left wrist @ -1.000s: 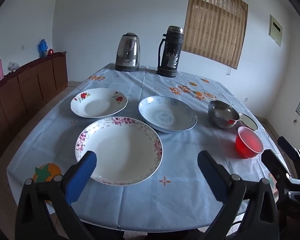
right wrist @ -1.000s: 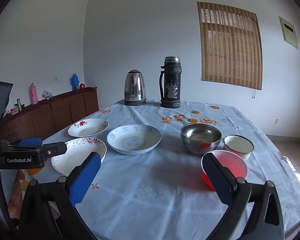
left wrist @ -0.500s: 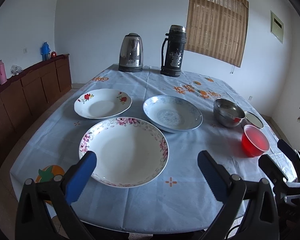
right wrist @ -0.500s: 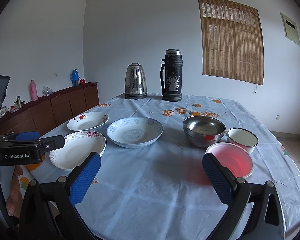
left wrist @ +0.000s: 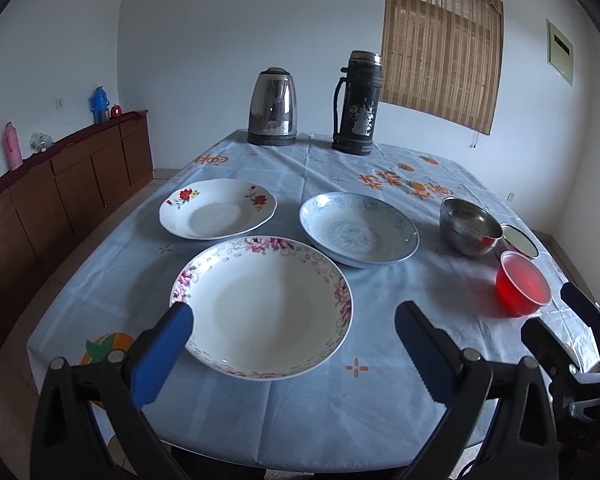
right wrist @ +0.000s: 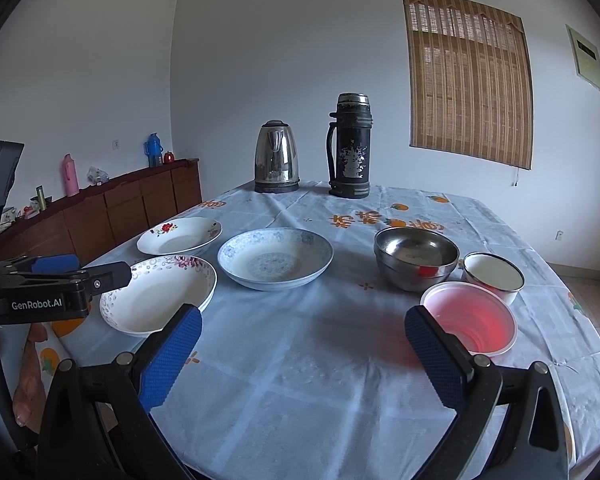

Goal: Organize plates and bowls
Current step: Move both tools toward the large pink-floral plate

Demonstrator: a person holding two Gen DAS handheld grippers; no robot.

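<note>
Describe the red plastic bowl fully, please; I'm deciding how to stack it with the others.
The red plastic bowl is translucent, thin-walled, round, with a pale rolled rim and stepped rings inside. It stands upright and looks empty, on the blue tablecloth near the table's front right edge. Just behind it are the white enamel bowl and the steel bowl; whether it touches the enamel one is unclear. The right tongs are open and hold nothing.

Both black two-finger grippers with blue pads are spread wide and holding nothing, left gripper [left wrist: 292,352] and right gripper [right wrist: 304,356] hovering side by side.
</note>
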